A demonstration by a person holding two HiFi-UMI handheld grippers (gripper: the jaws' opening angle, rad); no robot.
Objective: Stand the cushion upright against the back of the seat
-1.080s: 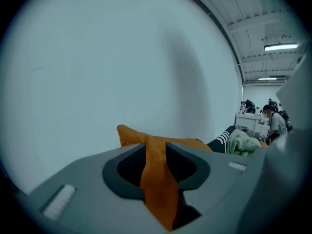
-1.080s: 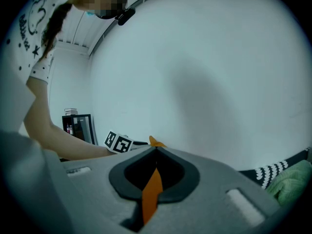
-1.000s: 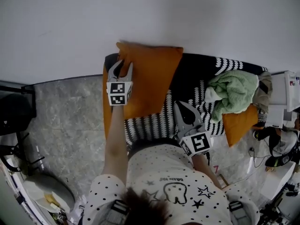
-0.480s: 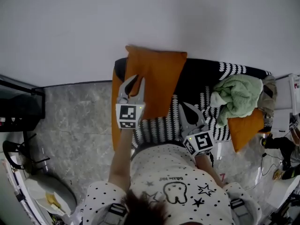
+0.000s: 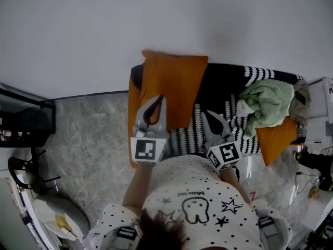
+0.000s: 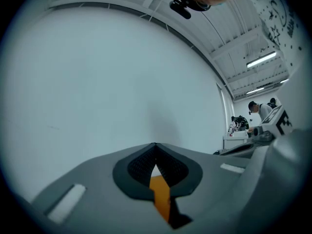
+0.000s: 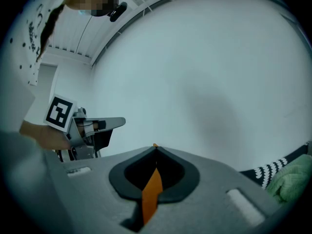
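Note:
An orange cushion (image 5: pixel 174 82) stands upright at the left end of the seat (image 5: pixel 223 85), leaning on the white wall behind it. My left gripper (image 5: pixel 161 97) hovers in front of the cushion's lower left part, apart from it. Its jaws are closing and their tips meet (image 6: pixel 156 144) with nothing between them; only a sliver of orange shows through the gap. My right gripper (image 5: pixel 204 113) is over the striped seat cover just right of the cushion's lower corner. It is shut (image 7: pixel 156 147) and empty, and orange shows behind its slot.
A green towel (image 5: pixel 265 100) lies bunched at the seat's right end, with a second orange cushion (image 5: pixel 276 137) below it. Grey stone floor (image 5: pixel 88 134) lies left of the seat. A black shelf (image 5: pixel 26 124) and a round bin (image 5: pixel 57 220) stand at the far left.
My left gripper let go of the cushion's left edge, drew back toward the person and rose, its jaws going from spread to shut. The cushion stays against the wall. The right gripper barely shifted.

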